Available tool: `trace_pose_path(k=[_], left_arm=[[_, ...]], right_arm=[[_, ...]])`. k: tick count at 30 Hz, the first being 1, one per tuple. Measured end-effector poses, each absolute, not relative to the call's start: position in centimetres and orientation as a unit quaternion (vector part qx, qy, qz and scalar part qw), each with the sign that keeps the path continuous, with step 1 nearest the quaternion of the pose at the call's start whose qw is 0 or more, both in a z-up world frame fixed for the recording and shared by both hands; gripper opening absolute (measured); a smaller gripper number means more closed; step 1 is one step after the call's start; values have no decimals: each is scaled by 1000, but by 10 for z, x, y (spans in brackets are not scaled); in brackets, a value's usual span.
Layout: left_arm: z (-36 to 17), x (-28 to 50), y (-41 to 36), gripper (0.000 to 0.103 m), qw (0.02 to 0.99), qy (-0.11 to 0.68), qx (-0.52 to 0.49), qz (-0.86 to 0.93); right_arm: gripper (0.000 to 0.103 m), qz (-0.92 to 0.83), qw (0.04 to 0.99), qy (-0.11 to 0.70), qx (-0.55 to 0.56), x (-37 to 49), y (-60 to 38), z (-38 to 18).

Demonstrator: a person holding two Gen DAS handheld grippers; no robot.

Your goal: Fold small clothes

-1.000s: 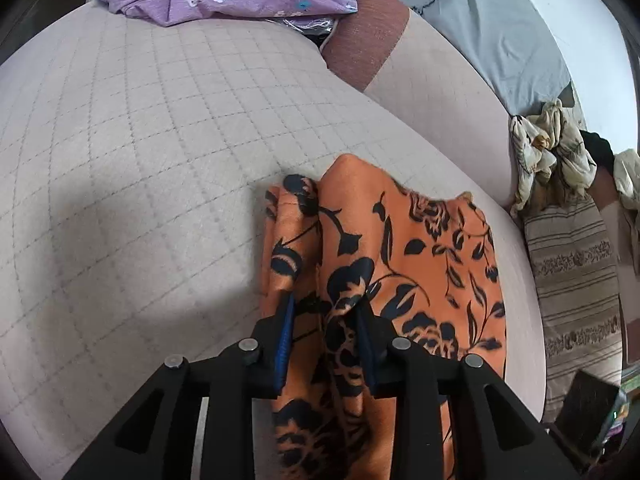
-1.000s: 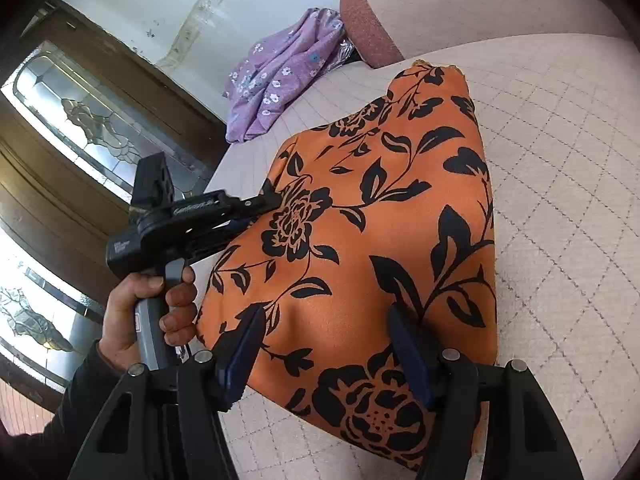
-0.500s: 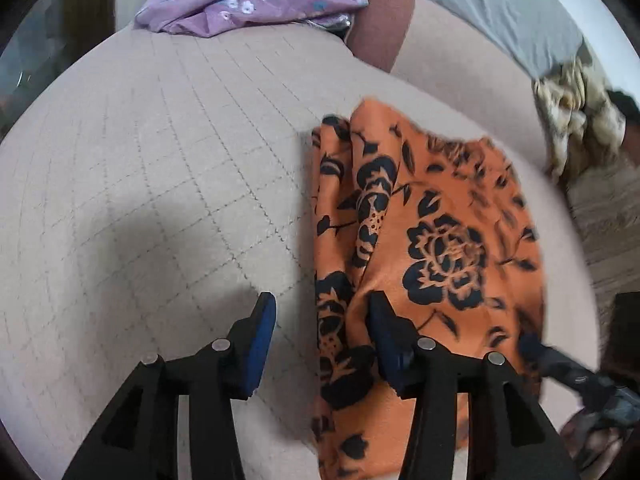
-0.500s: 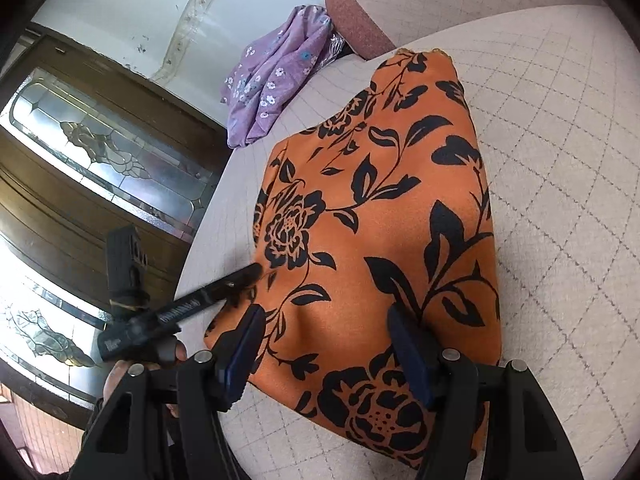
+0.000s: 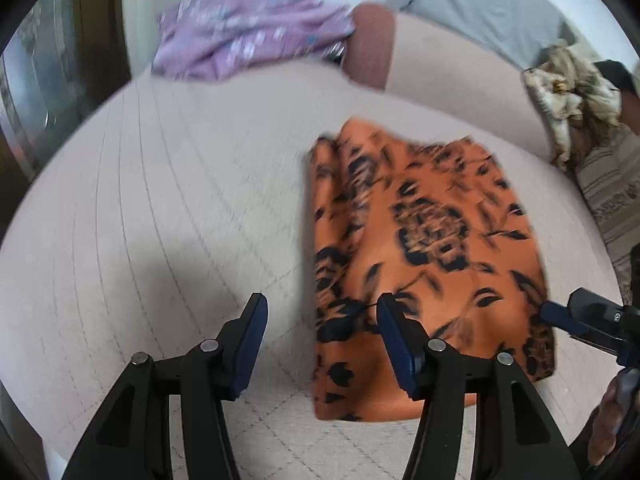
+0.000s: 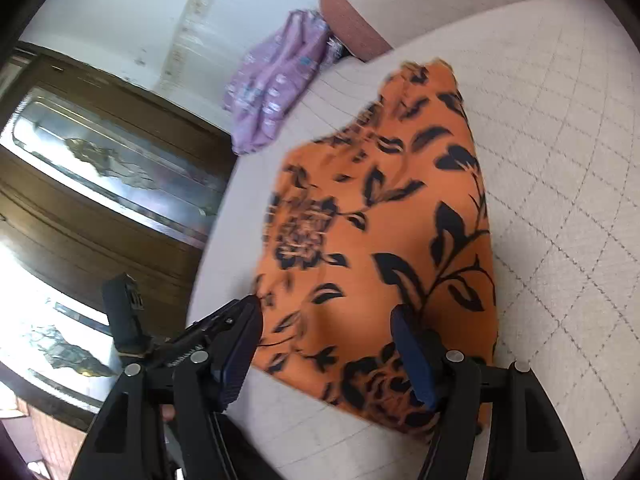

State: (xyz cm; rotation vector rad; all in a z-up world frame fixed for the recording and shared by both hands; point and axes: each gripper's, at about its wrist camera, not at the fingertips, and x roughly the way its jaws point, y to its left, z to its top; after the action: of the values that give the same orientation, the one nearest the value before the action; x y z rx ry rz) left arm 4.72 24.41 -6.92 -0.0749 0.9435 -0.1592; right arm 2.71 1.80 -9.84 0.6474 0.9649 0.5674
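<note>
An orange cloth with black flowers (image 5: 432,248) lies folded flat on the beige quilted sofa seat (image 5: 160,220). It also shows in the right wrist view (image 6: 384,248). My left gripper (image 5: 320,320) is open and empty, just above the cloth's near left edge. My right gripper (image 6: 326,328) is open and empty over the cloth's near end. The right gripper's tip (image 5: 580,318) shows at the cloth's right edge in the left wrist view. The left gripper (image 6: 192,340) shows at the lower left in the right wrist view.
A purple flowered garment (image 5: 248,36) lies at the far end of the seat, also in the right wrist view (image 6: 276,92). A cream patterned cloth (image 5: 572,92) hangs over the sofa back on the right. A wooden glass-panelled door (image 6: 100,168) stands beyond the sofa.
My left gripper has let go of the orange cloth, opened wide and pulled back. The cloth has settled flat. My right gripper stays open and has drawn back slightly.
</note>
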Motion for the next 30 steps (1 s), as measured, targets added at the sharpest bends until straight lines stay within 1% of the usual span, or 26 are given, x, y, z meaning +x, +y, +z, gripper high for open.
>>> trace_pose_path(k=[1,2,3,4,5,7,10,11,13,14,16,18,20,23,26,27,28,29,30], left_arm=[[-70,44,242,59,889,450,-31,-77],[-78,45,234,59,886,457,-15,-70],[-98,51,227,62,871,487,19,-53],[-107,53,228,62,864,501,25,-50],[-107,50,232,62,868,494,8,-49],[-93,40,238,61,876,480,-11,-51],[-78,31,234,62,890,452,6,-56],[-83,30,232,64,889,455,20,-54],[-106,38,228,66,866,495,47,-47],[-105,36,230,66,869,491,33,-48],[-92,35,235,66,880,473,12,-50],[-75,29,233,66,895,442,20,-56],[-63,31,225,66,906,418,33,-67],[-59,45,215,67,906,412,31,-90],[-75,67,206,67,897,434,20,-88],[-89,75,209,67,889,450,23,-80],[-100,75,212,70,877,475,29,-66],[-106,74,217,70,873,483,12,-68],[-108,74,223,70,874,481,-16,-71]], right_arm=[[74,271,798,445,303,23,15,-98],[81,269,797,447,305,20,13,-103],[81,261,794,456,305,19,12,-113],[80,259,786,470,307,21,11,-127],[78,259,779,473,319,21,8,-133],[80,258,777,464,338,16,5,-123],[81,276,797,433,319,8,4,-103],[83,276,795,437,319,8,3,-109],[82,253,776,476,326,15,1,-136],[81,255,770,472,345,14,-3,-141],[82,260,768,458,365,12,-11,-129],[82,260,788,430,357,10,-19,-110],[83,241,800,418,355,20,-32,-103],[84,203,796,429,377,51,-48,-118],[84,179,780,449,398,82,-51,-143],[80,184,771,457,404,89,-50,-150],[71,195,762,468,402,97,-42,-156],[36,206,763,481,379,101,-29,-158],[37,198,776,489,347,103,-20,-154]])
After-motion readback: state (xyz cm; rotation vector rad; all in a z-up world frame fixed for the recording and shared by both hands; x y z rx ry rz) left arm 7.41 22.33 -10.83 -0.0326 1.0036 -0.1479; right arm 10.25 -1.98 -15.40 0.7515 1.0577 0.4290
